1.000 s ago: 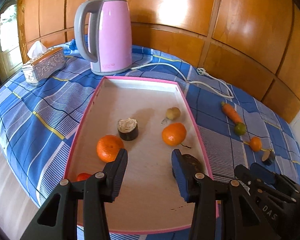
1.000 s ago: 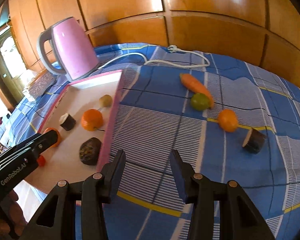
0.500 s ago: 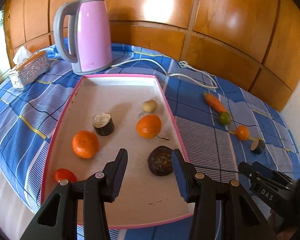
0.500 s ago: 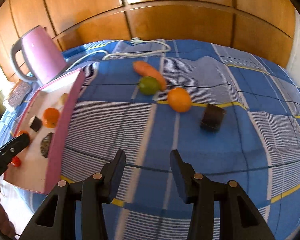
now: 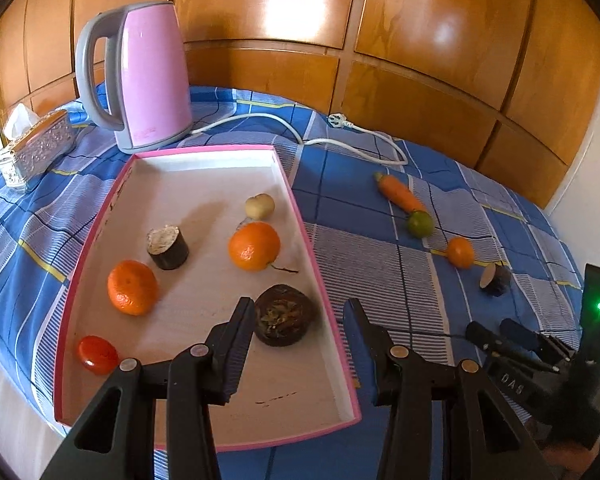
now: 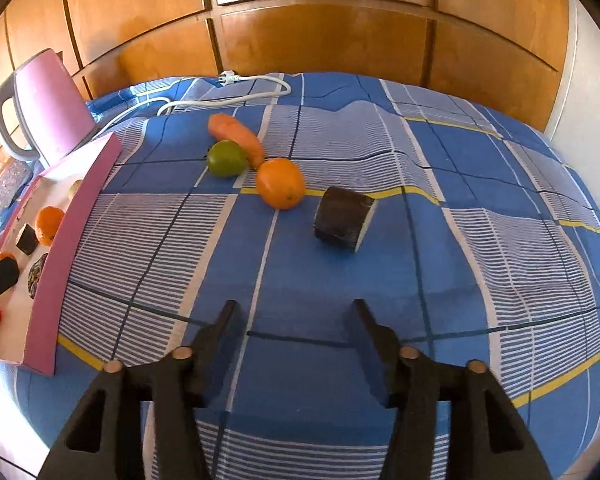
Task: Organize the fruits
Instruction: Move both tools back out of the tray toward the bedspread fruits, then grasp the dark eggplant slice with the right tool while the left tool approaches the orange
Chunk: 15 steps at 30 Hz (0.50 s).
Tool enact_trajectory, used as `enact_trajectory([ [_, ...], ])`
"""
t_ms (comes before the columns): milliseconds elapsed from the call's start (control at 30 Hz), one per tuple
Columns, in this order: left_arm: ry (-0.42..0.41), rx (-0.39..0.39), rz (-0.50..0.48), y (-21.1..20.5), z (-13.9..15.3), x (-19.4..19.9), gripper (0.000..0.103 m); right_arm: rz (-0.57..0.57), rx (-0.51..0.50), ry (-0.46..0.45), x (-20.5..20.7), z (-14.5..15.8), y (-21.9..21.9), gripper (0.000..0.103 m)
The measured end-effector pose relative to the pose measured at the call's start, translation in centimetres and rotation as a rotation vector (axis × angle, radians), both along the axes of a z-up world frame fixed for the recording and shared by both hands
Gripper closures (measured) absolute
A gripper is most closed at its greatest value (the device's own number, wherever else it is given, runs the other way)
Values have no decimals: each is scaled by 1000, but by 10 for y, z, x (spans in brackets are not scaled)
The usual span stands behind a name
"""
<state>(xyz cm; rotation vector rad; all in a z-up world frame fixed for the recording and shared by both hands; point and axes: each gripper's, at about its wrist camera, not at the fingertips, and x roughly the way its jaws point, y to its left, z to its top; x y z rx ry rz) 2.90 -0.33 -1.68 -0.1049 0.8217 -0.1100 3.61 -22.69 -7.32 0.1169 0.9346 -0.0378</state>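
Observation:
A pink-rimmed tray (image 5: 300, 216) holds two oranges (image 5: 254, 246), a dark cut cylinder (image 5: 168, 248), a small pale fruit (image 5: 260, 206), a dark round fruit (image 5: 286, 320) and a red tomato (image 5: 98, 354). My left gripper (image 5: 300, 320) hovers open over the tray's near right corner, with nothing between its fingers. On the blue cloth lie a carrot (image 6: 236, 136), a lime (image 6: 226, 158), an orange (image 6: 280, 184) and a dark cut piece (image 6: 344, 218). My right gripper (image 6: 296, 320) hangs just short of that piece, its jaws opening and empty.
A pink kettle (image 5: 148, 80) stands behind the tray, its white cord (image 5: 340, 132) trailing across the cloth at the back. A silver tissue box (image 5: 36, 148) sits far left. Wooden panels (image 5: 420, 20) close off the back. The tray's side wall (image 6: 72, 236) rises left of my right gripper.
My right gripper has swung right, away from the tray, and come down toward the loose pieces; its jaws have widened. My left gripper has shifted right over the tray.

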Motion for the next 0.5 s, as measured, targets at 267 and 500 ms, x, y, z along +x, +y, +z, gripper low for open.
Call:
enact_trajectory([
  [267, -2, 0, -13, -8, 2, 3, 56, -1, -3, -23, -3, -3, 4, 33],
  [500, 1, 7, -37, -17, 2, 5, 56, 24, -16, -31, -4, -3, 5, 33],
])
